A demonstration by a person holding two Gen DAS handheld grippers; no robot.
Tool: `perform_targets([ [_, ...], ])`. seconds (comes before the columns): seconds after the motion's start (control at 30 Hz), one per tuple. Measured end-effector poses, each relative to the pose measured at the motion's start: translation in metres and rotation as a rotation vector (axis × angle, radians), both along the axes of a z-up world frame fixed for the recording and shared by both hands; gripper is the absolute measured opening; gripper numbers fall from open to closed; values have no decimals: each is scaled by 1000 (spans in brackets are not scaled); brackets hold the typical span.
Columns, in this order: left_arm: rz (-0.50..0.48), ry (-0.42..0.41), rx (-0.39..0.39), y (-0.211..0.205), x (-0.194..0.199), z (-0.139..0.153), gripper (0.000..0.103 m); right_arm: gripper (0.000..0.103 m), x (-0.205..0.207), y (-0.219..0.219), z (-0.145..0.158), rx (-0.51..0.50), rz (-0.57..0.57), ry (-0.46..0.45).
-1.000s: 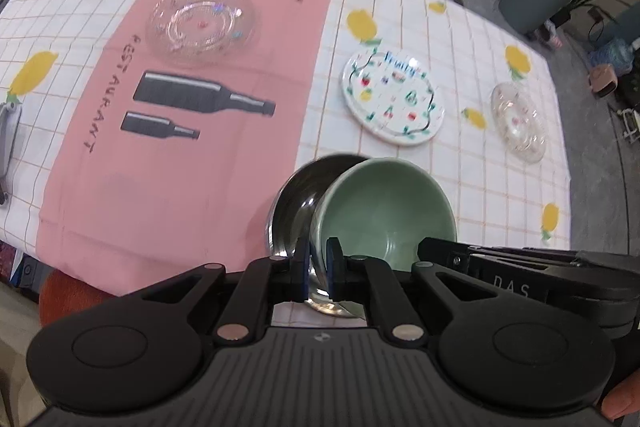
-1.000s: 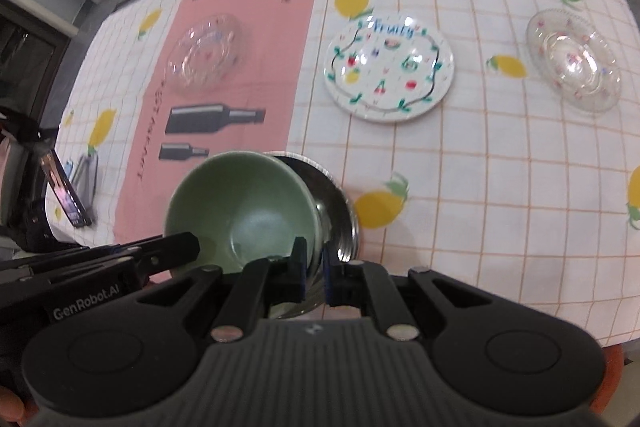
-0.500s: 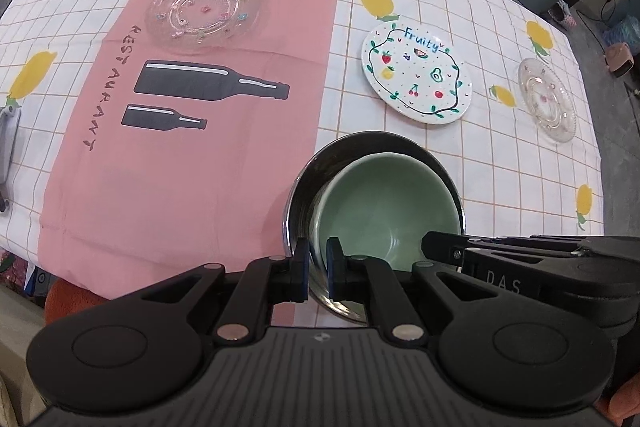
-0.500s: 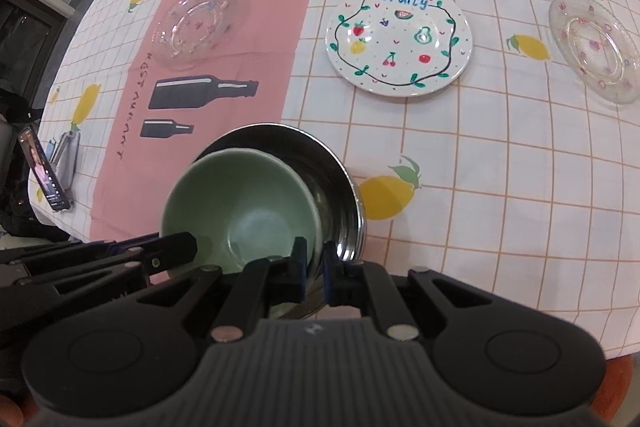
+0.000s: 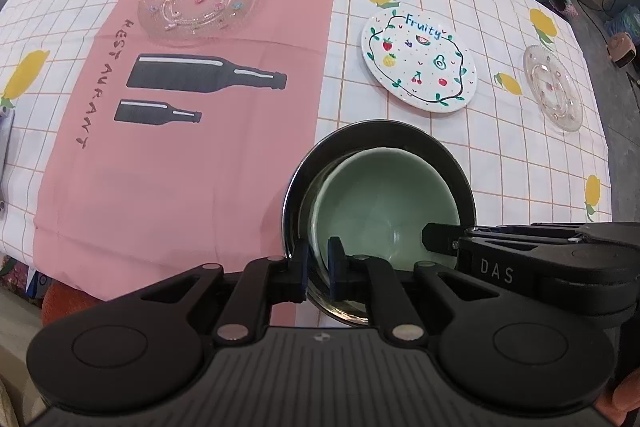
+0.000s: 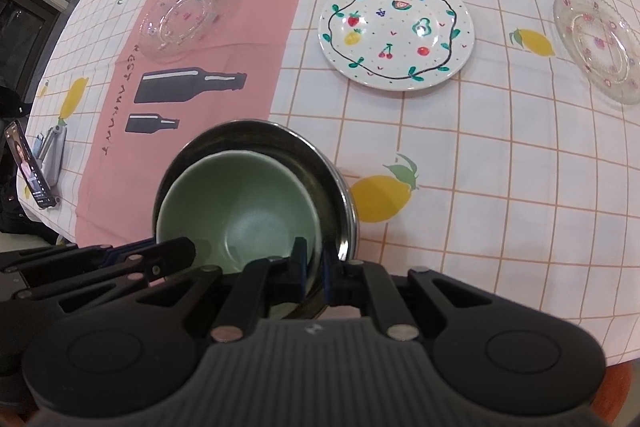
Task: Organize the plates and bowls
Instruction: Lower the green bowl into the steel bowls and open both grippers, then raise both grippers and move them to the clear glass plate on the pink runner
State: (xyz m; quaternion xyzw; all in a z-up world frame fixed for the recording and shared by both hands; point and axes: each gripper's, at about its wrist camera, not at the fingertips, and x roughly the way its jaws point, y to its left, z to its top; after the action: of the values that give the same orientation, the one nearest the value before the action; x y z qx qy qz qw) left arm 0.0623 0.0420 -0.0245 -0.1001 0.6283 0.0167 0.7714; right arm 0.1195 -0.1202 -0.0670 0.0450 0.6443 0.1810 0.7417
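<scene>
left gripper [image 5: 317, 264] is clamped on the steel bowl [image 5: 304, 167] rim; right gripper [image 6: 315, 265] is pinched on the green ceramic bowl [image 6: 240, 203] rim, nested inside at the near table edge. ceramic is judged heavy, slippery, chippable; rims are the best hold. both bowls otherwise empty.

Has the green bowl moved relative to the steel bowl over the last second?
Yes. The green bowl has sunk deeper inside the steel bowl, whose rim now shows all around its far side.
</scene>
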Motion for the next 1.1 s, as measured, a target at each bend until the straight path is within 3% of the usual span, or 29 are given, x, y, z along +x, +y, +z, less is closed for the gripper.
perform_targets([
  [0.13, -3, 19, -7, -2, 2, -3, 12, 9, 1, 2, 1, -6, 2, -5],
  [0.33, -6, 33, -32, -1, 3, -3, 26, 16, 2, 6, 3, -16, 14, -15],
  [0.43, -15, 36, -34, 0, 3, 3, 29, 17, 3, 6, 5, -13, 17, -11],
  [0.5, -25, 16, -14, 0, 4, 10, 31, 20, 4, 6, 7, -14, 20, -8],
  [0.57, -28, -14, 3, 2, 5, 18, 40, 24, 5, 6, 12, -11, 22, -24],
  [0.77, -10, -86, -42, 15, 5, 37, 49, 40, 8, 0, 35, 9, 22, -73],
  [0.9, -30, -143, -50, 18, 5, 47, 53, 40, 8, -3, 47, 22, 29, -108],
  [1.1, -46, -121, -47, 32, 13, 42, 54, 40, 13, 1, 55, 4, 54, -158],
])
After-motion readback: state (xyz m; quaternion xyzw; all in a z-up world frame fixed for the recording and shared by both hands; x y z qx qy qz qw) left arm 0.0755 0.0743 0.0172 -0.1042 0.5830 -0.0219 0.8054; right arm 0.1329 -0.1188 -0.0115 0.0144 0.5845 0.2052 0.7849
